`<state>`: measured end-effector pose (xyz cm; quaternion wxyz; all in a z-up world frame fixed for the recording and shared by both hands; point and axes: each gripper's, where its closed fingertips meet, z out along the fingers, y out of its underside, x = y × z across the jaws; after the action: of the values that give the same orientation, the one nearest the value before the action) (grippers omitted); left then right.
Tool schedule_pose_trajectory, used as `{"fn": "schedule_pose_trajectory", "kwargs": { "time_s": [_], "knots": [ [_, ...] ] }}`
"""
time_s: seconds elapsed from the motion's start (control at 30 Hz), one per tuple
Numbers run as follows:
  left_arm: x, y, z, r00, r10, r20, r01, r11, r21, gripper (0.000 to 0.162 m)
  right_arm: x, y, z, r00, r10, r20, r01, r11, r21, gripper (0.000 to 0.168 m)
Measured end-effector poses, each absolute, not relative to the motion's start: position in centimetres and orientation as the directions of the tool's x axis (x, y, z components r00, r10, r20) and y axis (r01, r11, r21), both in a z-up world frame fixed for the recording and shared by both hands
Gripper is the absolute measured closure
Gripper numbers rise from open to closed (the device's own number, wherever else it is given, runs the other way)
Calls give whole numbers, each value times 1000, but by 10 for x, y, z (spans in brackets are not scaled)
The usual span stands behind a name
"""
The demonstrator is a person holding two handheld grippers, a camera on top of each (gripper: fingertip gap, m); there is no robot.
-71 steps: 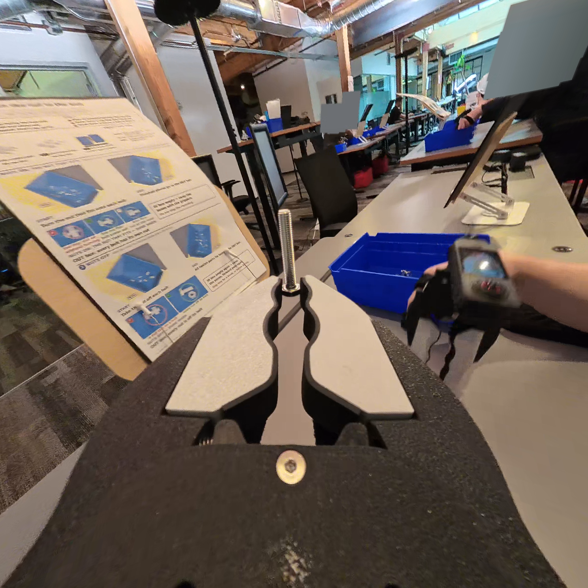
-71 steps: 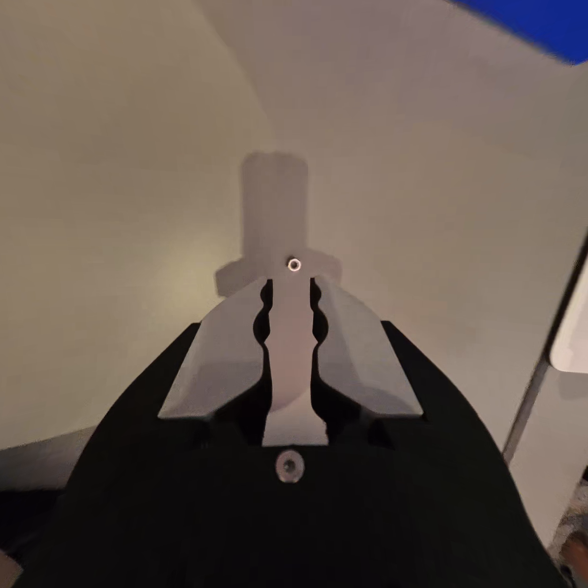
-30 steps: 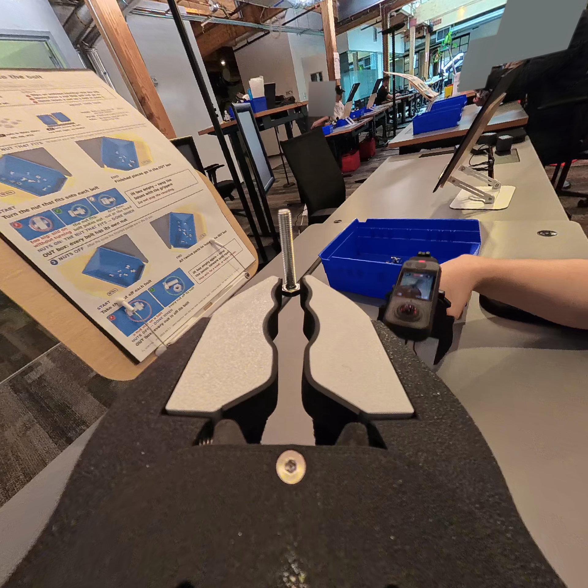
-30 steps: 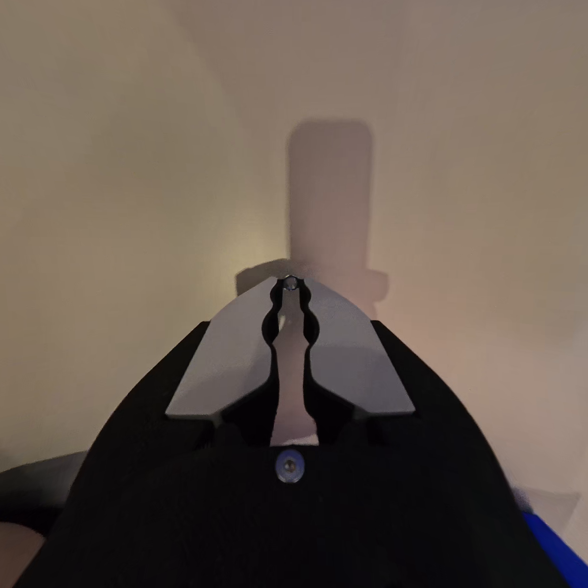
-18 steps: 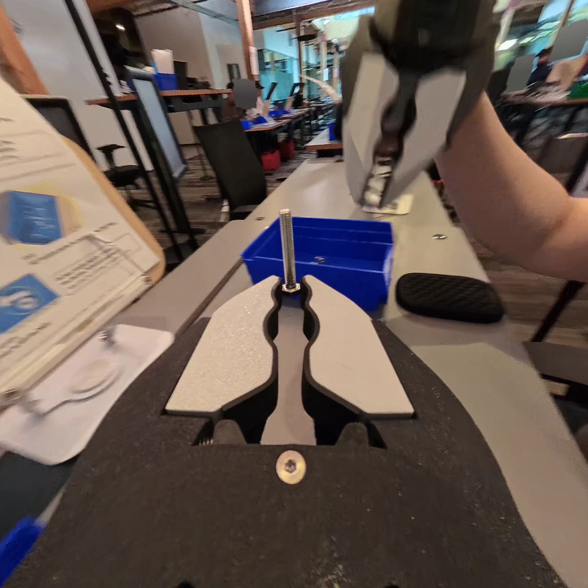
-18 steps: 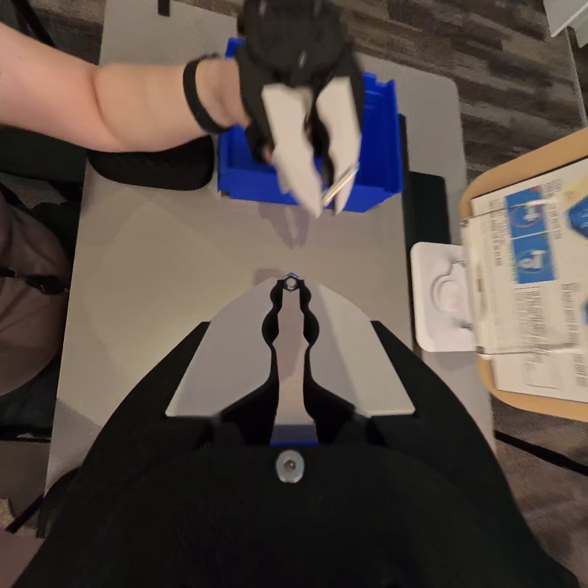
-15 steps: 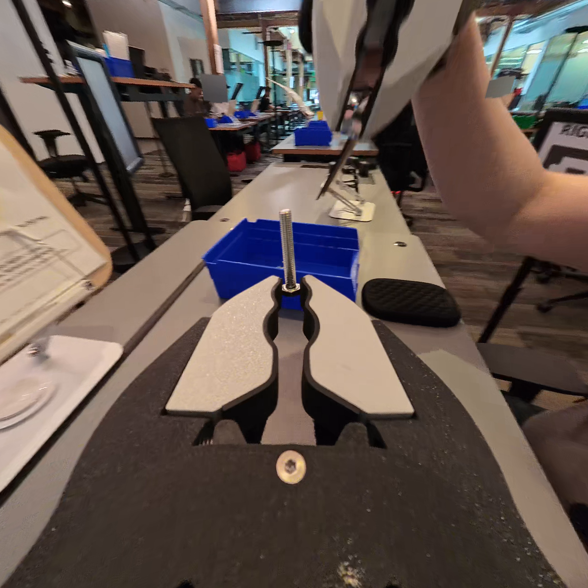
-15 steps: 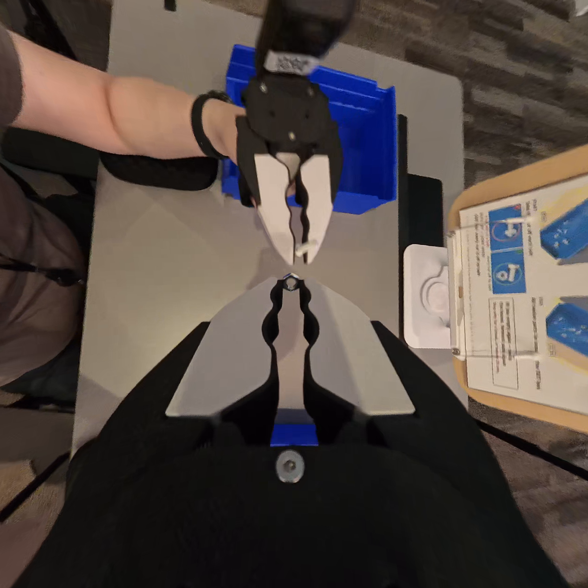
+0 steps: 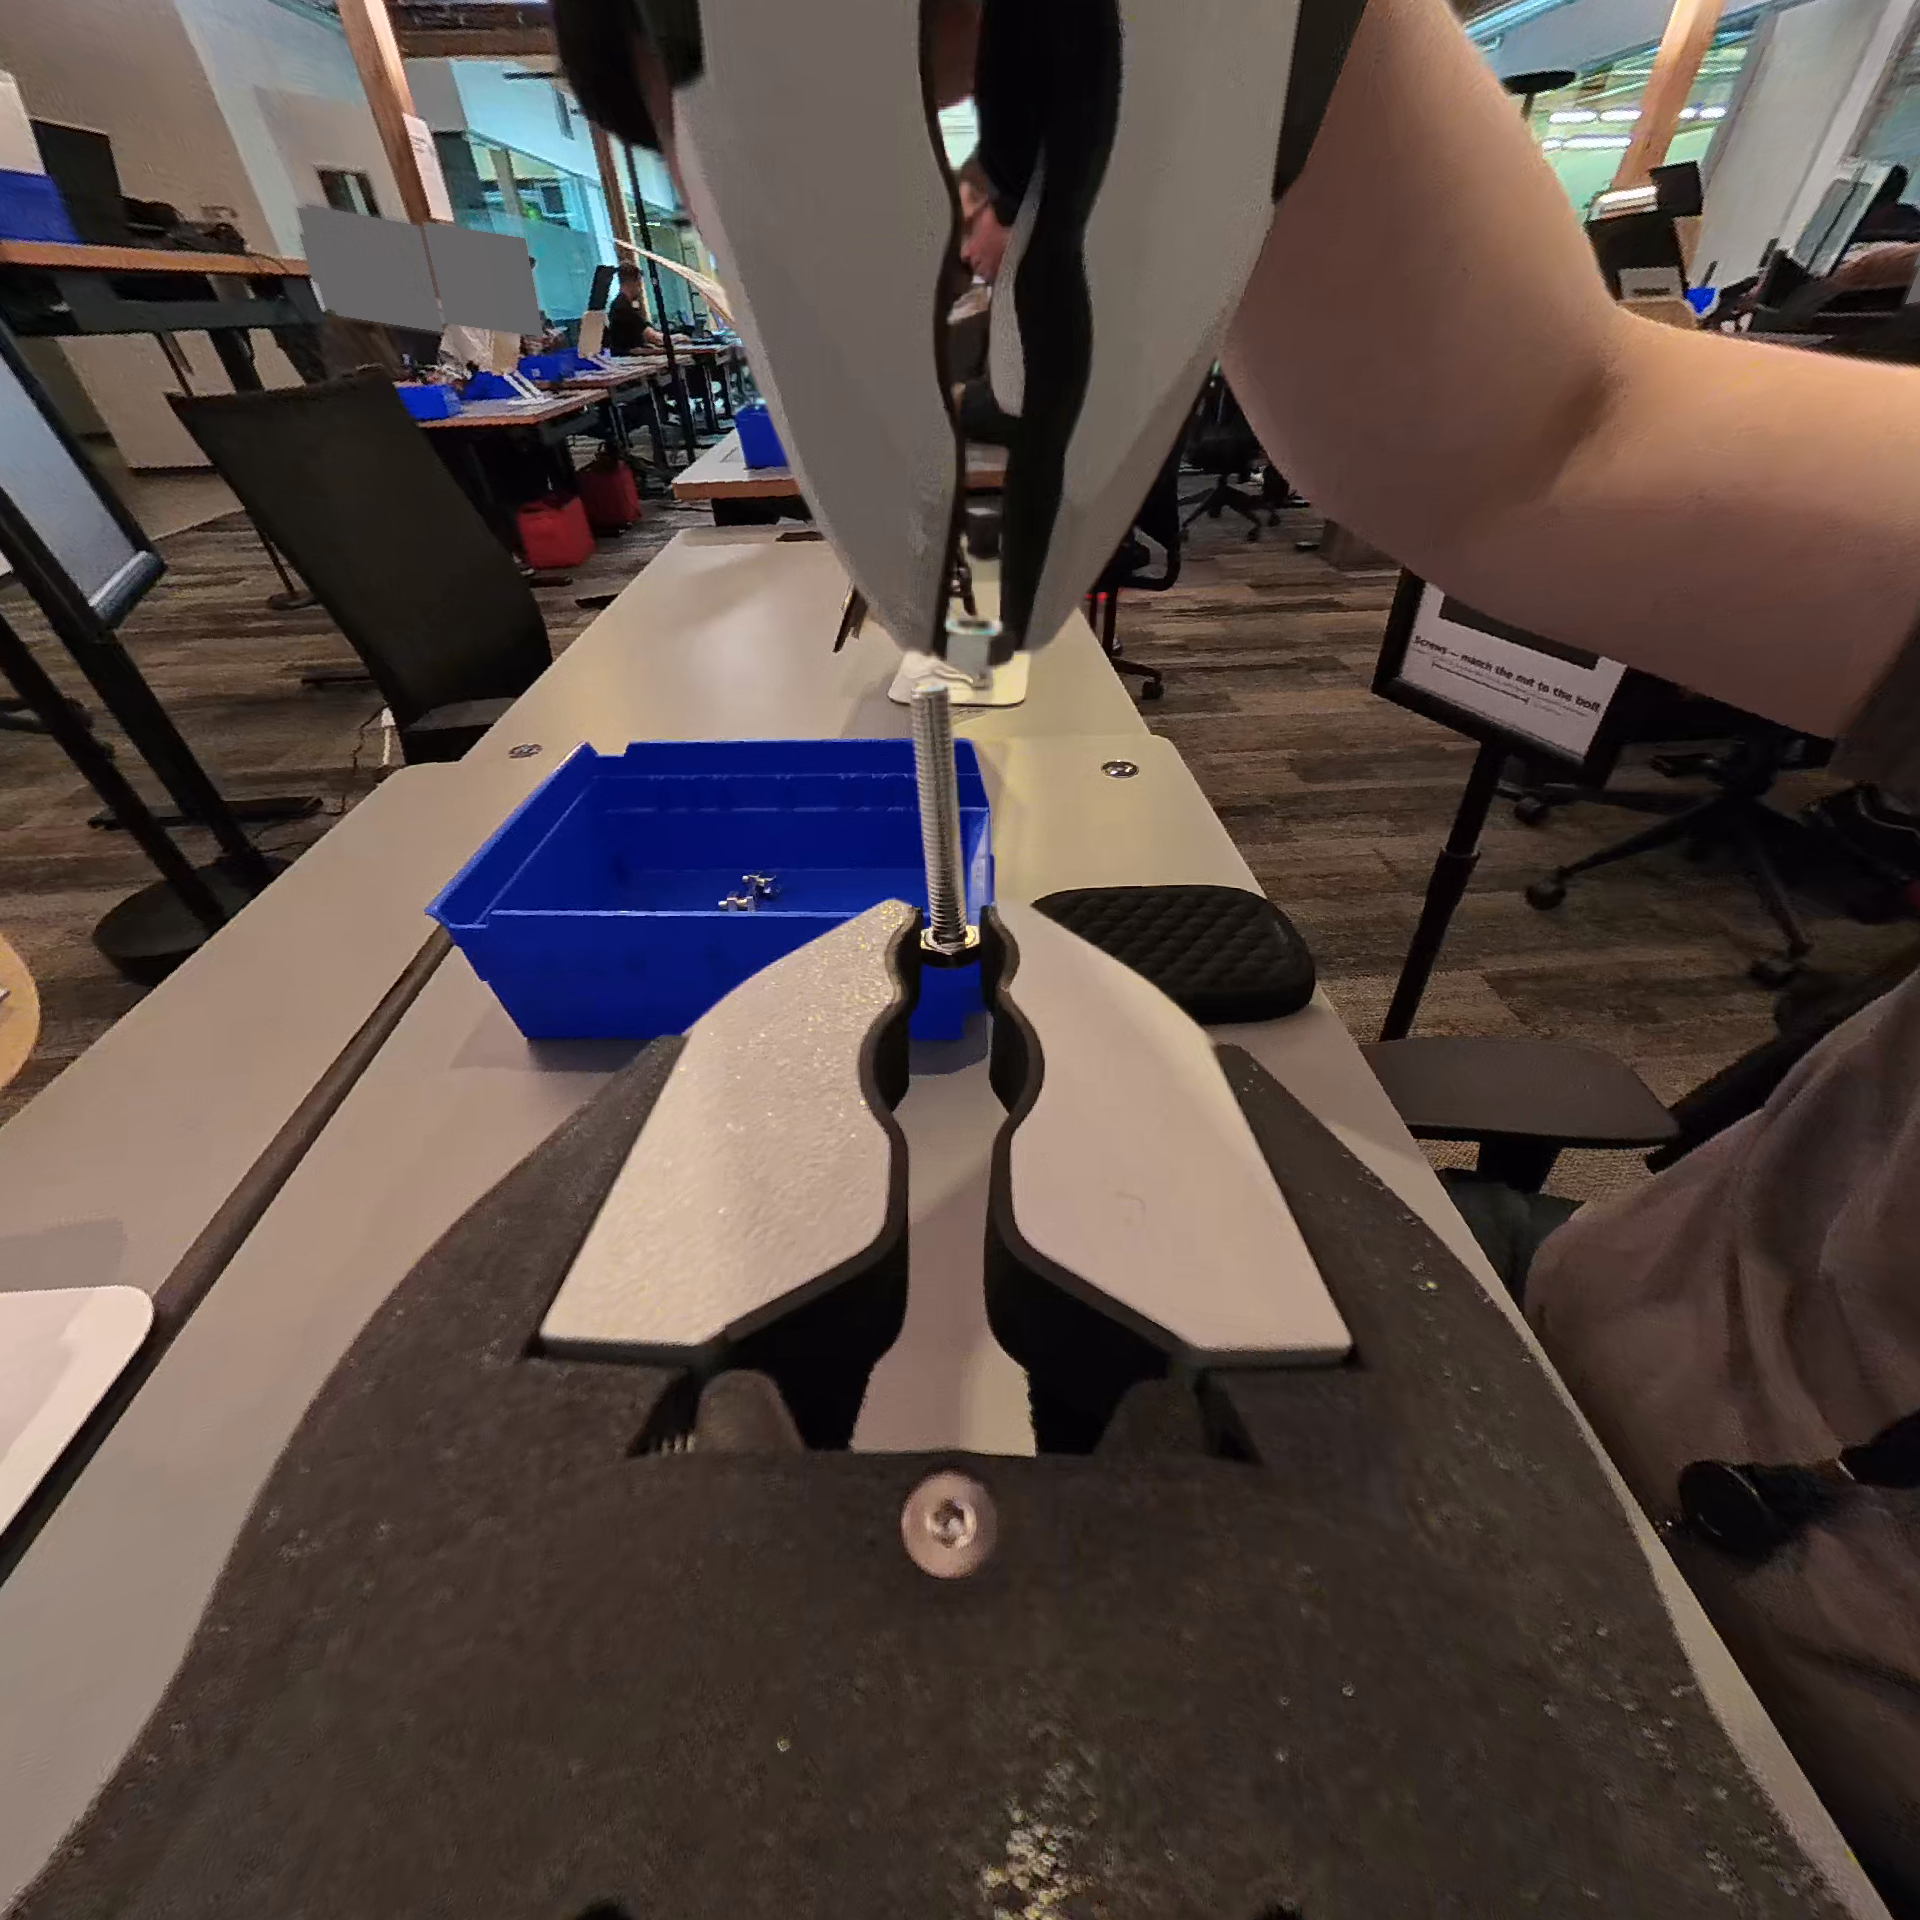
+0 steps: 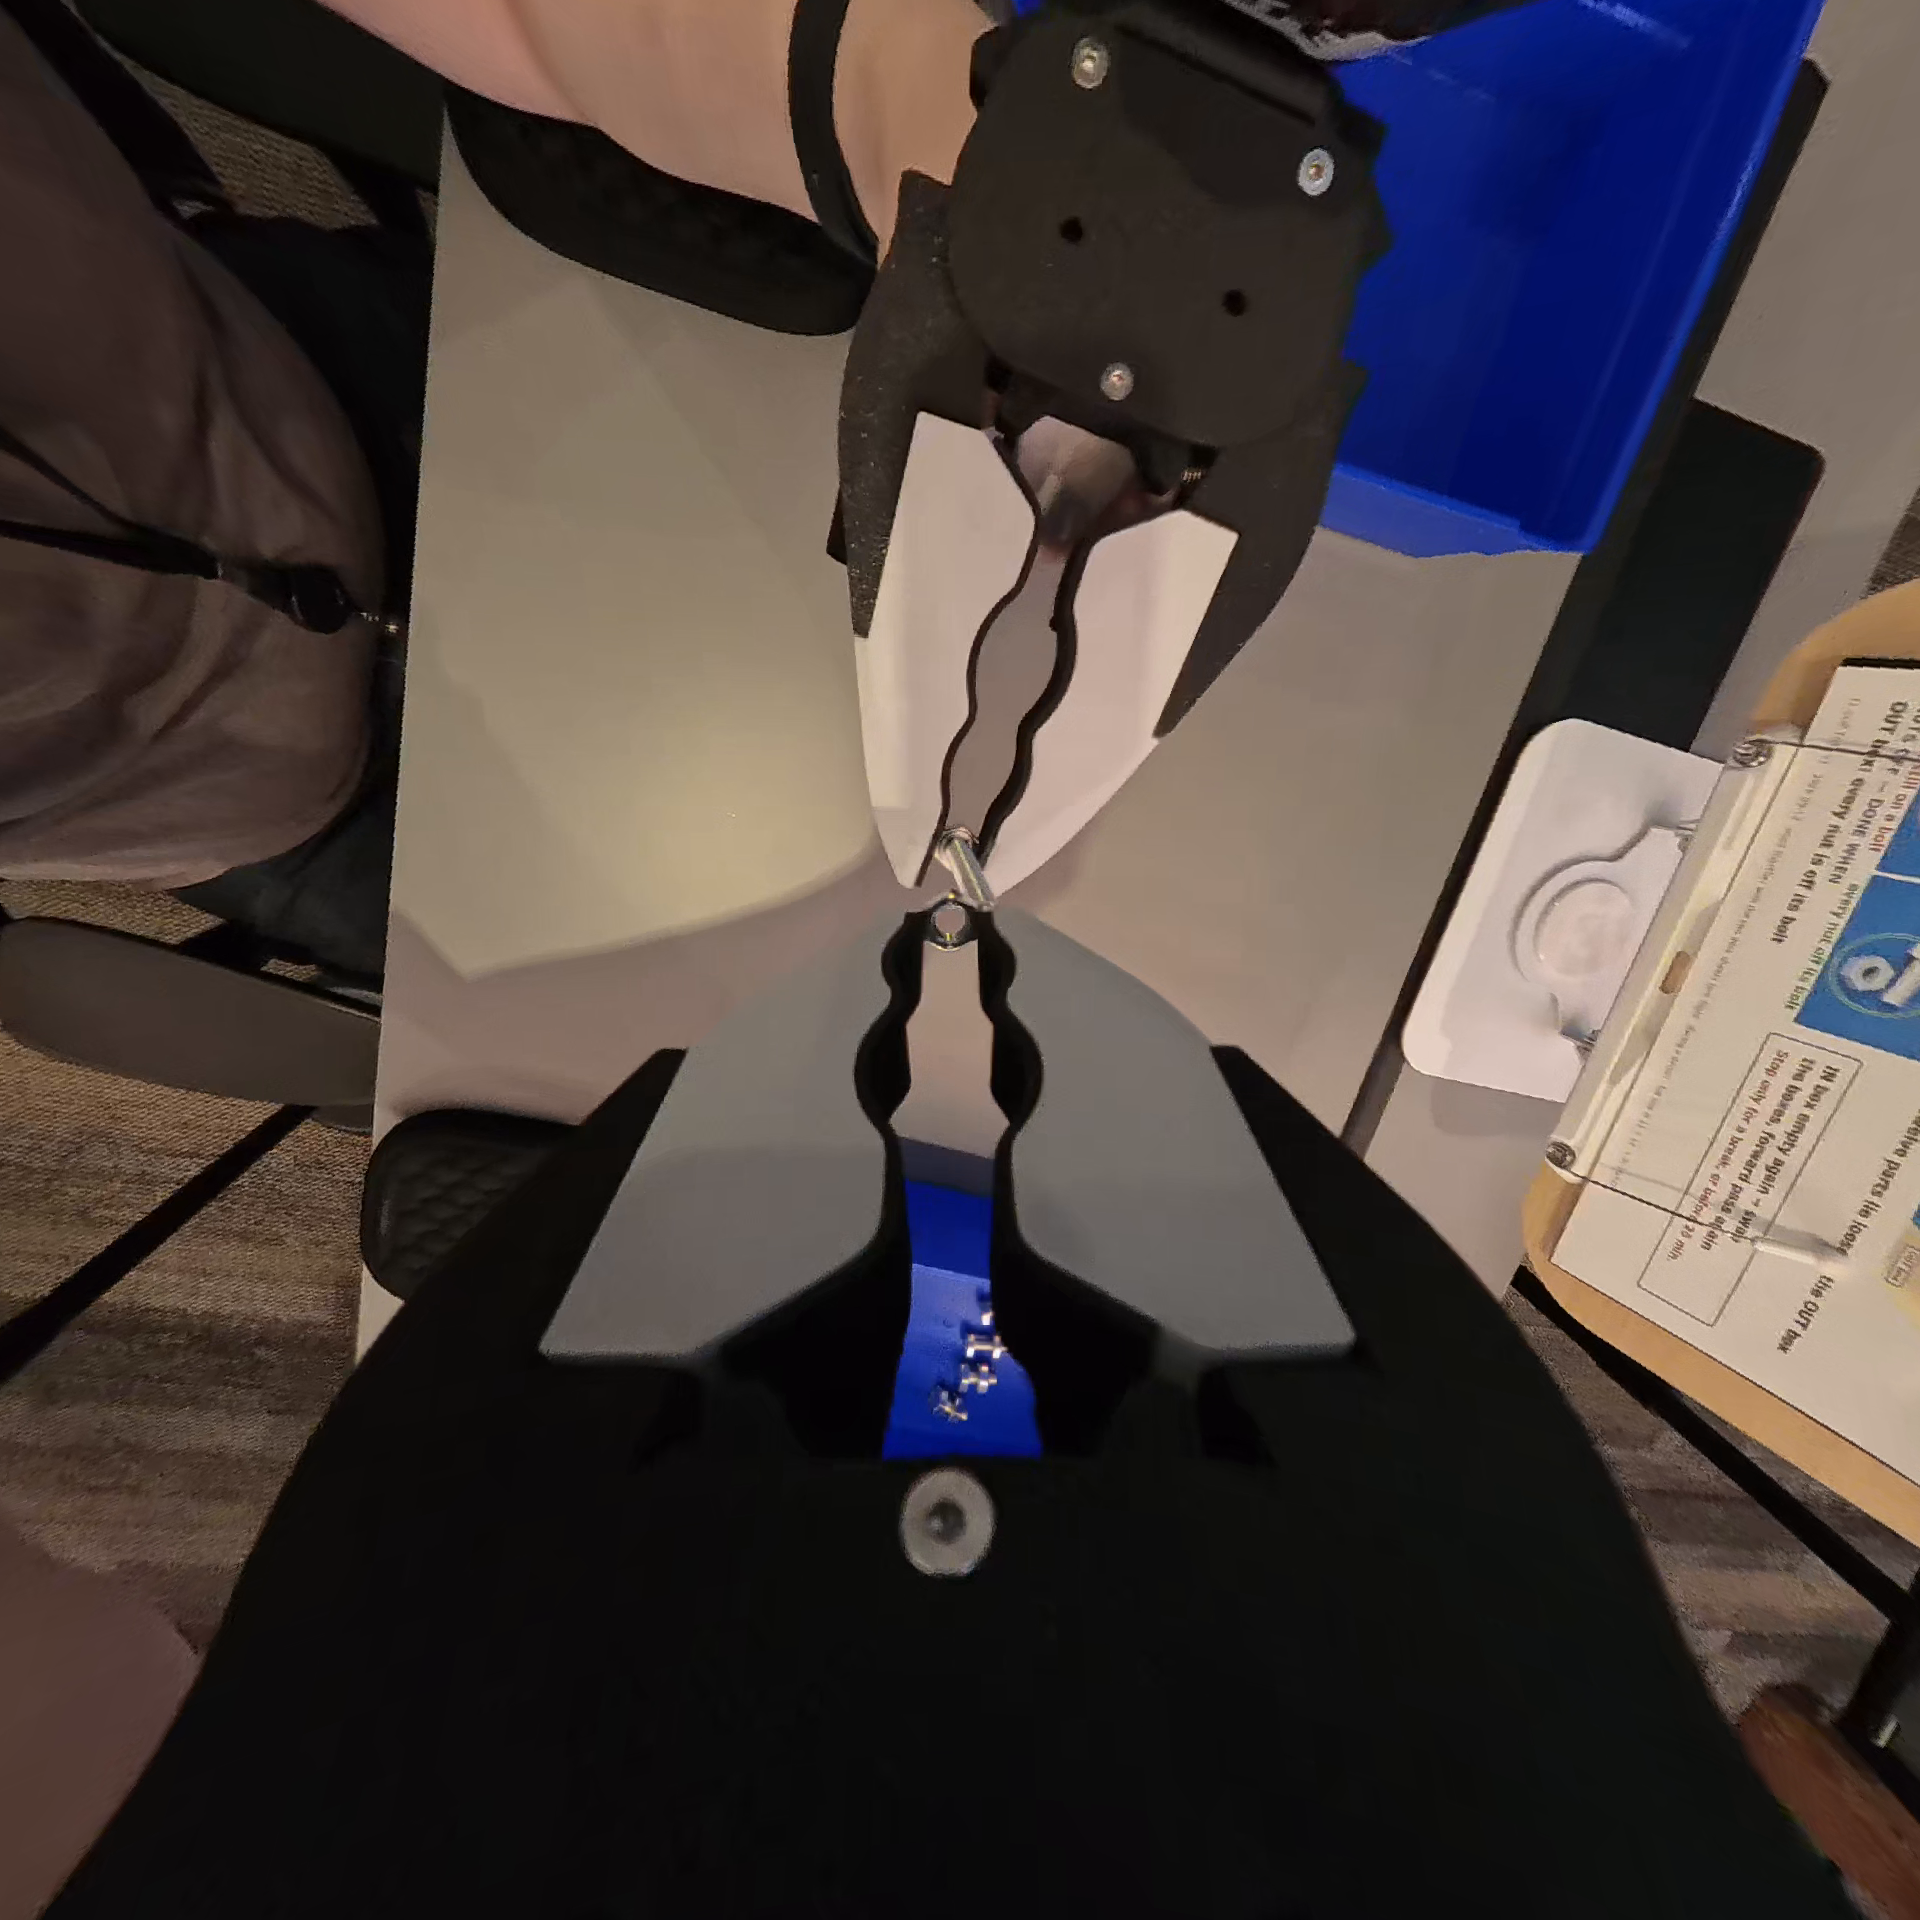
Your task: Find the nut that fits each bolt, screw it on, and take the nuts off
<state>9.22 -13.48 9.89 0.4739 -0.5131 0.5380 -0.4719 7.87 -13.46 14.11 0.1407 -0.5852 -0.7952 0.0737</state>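
Observation:
My left gripper (image 9: 948, 935) is shut on the head of a long silver bolt (image 9: 938, 821) and holds it upright above the grey table (image 9: 312, 1039). My right gripper (image 9: 971, 636) comes down from above, shut on a small silver nut (image 9: 971, 642) right at the bolt's top end. In the right wrist view the nut (image 10: 948, 925) sits between my right gripper's tips (image 10: 948, 927), facing the bolt (image 10: 964, 878) in the left gripper (image 10: 956, 864). I cannot tell whether the nut is on the thread.
A blue bin (image 9: 582, 914) with a few small parts (image 9: 750, 891) stands behind the bolt. A black pad (image 9: 1184, 945) lies to its right. A second blue bin (image 10: 1558, 260), an instruction board (image 10: 1766, 1039) and its white base (image 10: 1558, 914) show in the right wrist view. The tips of one gripper are about 5 cm away from the tips of the other.
My right gripper closed on the nut on the table, lifted it and swung over above the bolt. The nut has come down to the bolt's tip. The left gripper still holds the bolt.

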Motion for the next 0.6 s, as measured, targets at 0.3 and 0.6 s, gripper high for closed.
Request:
{"fn": "schedule_pose_trajectory", "kwargs": {
  "time_s": [0.3,0.6],
  "knots": [
    [94,-139,96,-43,-998,-51,-121,56,-991,152,80,-133,136,-285,946,152,911,317,-265,157],
    [94,-138,97,-21,-995,-93,-125,95,-988,152,79,-134,135,-260,958,122,917,285,-278,157]
  ]
}}
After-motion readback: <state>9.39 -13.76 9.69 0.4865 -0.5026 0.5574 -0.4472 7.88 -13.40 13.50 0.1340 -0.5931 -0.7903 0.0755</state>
